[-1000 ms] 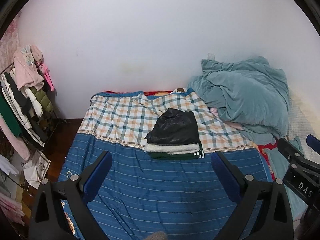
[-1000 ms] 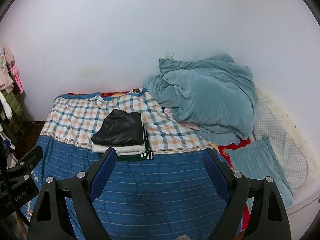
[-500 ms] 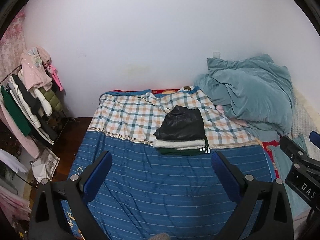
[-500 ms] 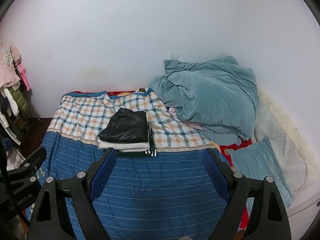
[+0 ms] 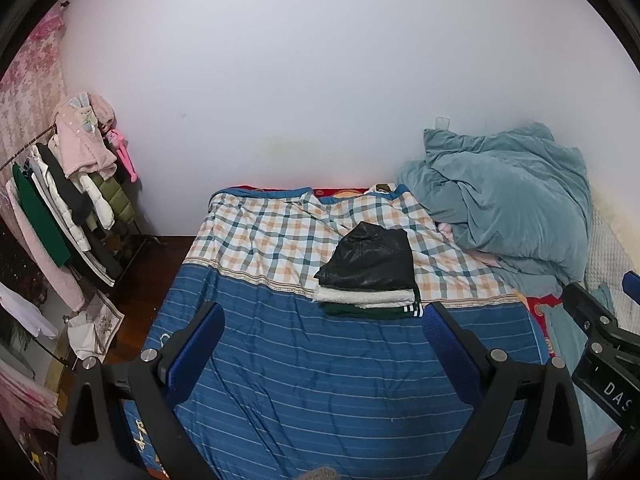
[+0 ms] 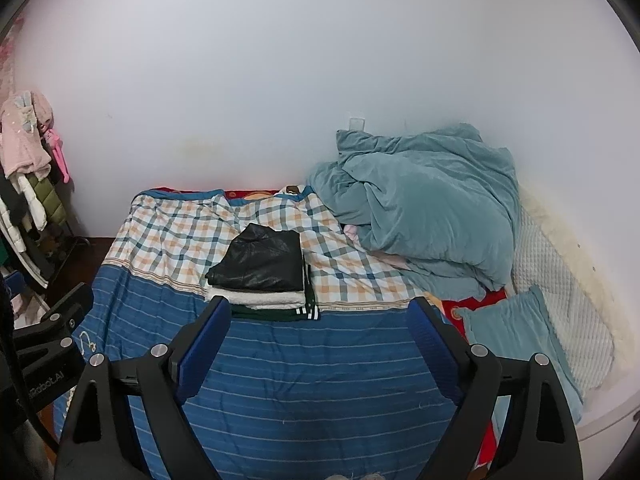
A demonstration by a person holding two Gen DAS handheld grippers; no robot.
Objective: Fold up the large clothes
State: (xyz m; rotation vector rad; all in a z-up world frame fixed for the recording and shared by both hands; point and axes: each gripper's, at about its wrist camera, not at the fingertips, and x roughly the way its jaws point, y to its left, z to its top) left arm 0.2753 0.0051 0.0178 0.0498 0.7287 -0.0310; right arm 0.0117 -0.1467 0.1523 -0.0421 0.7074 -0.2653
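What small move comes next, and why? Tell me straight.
Probably turn toward the rail of hanging clothes to fetch another garment. Both the left gripper and right gripper are open and empty, and the stack with the folded black leather garment on top looks finished on the blue striped bedsheet.

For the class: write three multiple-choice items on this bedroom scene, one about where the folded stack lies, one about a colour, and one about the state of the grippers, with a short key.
1. Where does the folded stack lie?
A. on the bed, where plaid meets blue stripes
B. on the clothes rack
C. on the floor

2. What colour is the top garment of the stack?
A. pink
B. black
C. teal

3. How are the left gripper and right gripper?
A. both shut on cloth
B. one holds a garment
C. both open, holding nothing

Key: 1 A, the stack sits on the bed cover at the pattern border; 2 B, a shiny black piece tops a white one and a dark green one; 3 C, the fingers stand wide apart with only bedding seen between them.
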